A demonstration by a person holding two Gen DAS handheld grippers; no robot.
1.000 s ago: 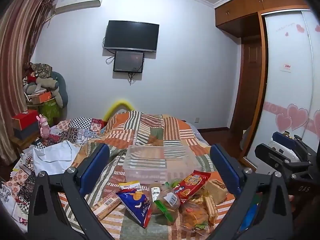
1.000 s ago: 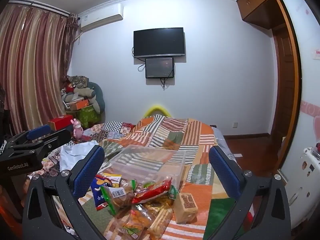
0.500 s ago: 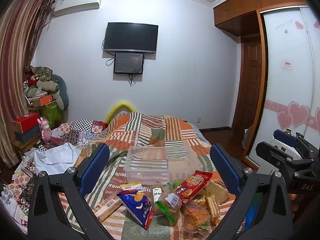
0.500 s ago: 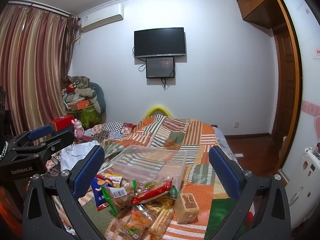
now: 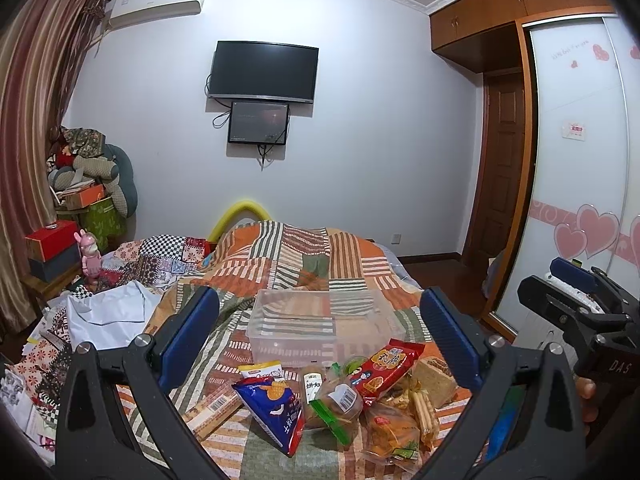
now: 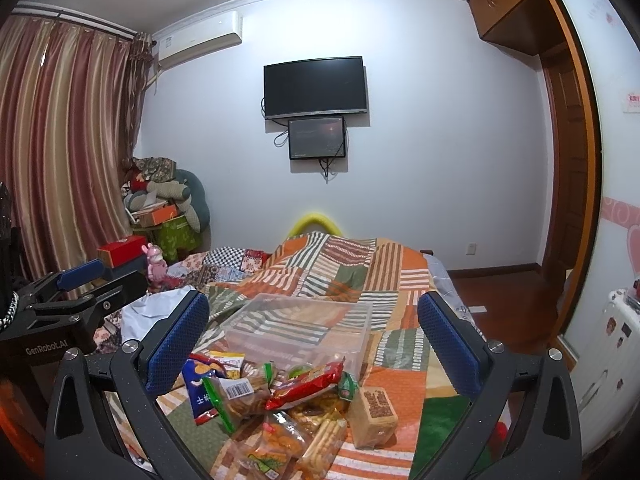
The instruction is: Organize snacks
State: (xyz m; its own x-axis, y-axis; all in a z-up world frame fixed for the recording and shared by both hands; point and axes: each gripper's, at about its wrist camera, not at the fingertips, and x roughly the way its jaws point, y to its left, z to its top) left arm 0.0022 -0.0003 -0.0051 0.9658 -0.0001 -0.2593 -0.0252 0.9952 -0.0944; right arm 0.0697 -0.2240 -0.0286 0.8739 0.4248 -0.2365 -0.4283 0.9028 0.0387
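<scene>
A pile of snack packets [image 5: 344,396] lies on the patchwork quilt, in front of an empty clear plastic bin [image 5: 320,326]. It includes a blue chip bag [image 5: 276,410], a red packet [image 5: 384,370] and a tan biscuit pack [image 6: 374,410]. My left gripper [image 5: 320,340] is open and empty, held above the pile. My right gripper [image 6: 312,342] is open and empty, also above the pile [image 6: 280,404] and in front of the bin [image 6: 300,330]. Each gripper shows at the edge of the other's view.
The quilted bed [image 5: 304,256] fills the middle. Clothes and a white bag [image 5: 108,312] lie on its left side. Boxes and cushions [image 5: 80,200] are stacked by the curtain. A wardrobe with heart decals [image 5: 580,200] stands on the right.
Both views have tilted slightly, so the snacks and bin sit a little higher in frame. Both grippers stay open and empty.
</scene>
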